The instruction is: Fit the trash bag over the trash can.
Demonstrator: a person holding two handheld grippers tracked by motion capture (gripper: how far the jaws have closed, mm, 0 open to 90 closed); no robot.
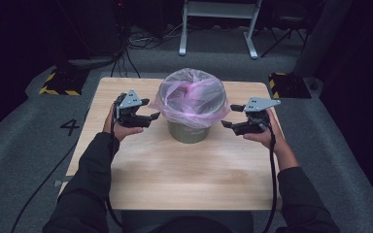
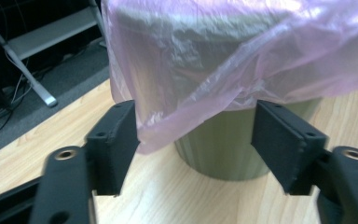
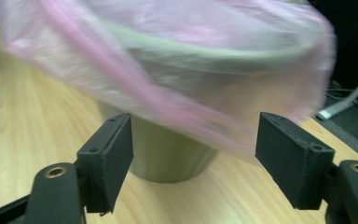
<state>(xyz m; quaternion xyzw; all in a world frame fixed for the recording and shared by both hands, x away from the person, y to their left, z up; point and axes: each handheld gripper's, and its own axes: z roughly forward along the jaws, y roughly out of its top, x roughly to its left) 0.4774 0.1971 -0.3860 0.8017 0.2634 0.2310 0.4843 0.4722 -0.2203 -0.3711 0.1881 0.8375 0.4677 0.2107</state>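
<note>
Both forearms enter from bottom edge, dark sleeves, angled inward. Left hand (image 1: 119,127) grips left gripper (image 1: 154,108) from below, jaws pointing right, spread apart, nothing pressed between pads. Right hand (image 1: 267,133) holds right gripper (image 1: 229,115), jaws pointing left, spread wide, empty. Cable trails from each gripper along forearm.

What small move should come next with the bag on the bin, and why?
Probably draw both grippers back a little and check the fit. The pink bag is already folded over the bin rim all round, and the left gripper and right gripper stand open beside it, holding nothing. If an edge hangs loose, tug it down.
</note>
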